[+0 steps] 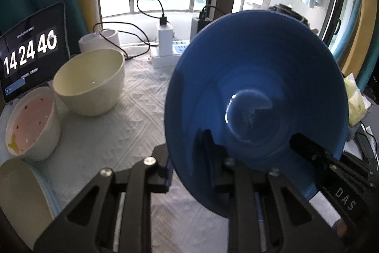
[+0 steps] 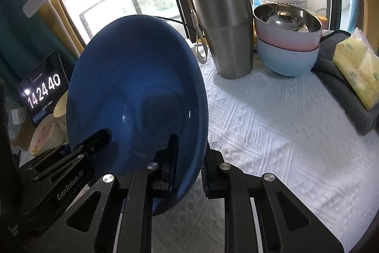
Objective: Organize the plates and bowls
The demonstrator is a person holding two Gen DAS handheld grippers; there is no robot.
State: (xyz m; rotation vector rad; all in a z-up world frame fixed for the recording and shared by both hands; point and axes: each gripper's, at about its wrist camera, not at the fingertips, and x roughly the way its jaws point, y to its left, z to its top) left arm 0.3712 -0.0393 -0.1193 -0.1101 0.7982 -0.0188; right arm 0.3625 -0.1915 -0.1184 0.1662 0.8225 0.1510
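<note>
Centre of both wrist views: big dark blue bowl (image 1: 258,96), tipped up on edge above the table, glossy glazed ceramic, wide flared wall, small flat well. Both grippers are on it. Left gripper (image 1: 189,165) has its jaws clamped on the lower rim, one finger inside, one behind the wall. Right gripper (image 2: 187,158) grips the rim the same way at lower centre of its own view, jaws closed on the wall. Judgement: heavy, stiff, slick glaze, chips if knocked; rim pinch is the only hold, so keep both clamps on and set down gently.

White tablecloth (image 2: 272,125) with raised woven pattern covers the table, soft and textured. Upper centre of right view: steel tumbler (image 2: 227,32), brushed metal, black lid. Right of it, stacked bowls (image 2: 286,39): steel on pink on pale blue, smooth matte. Left of left view: cream bowl (image 1: 92,82), plain, deep, round. Below it, small pink-lined bowl (image 1: 33,122) with spots, touching or just beside the cream one. Far left: tablet clock (image 1: 33,51). Right edge: yellow tissue pack (image 2: 357,68), soft.
</note>
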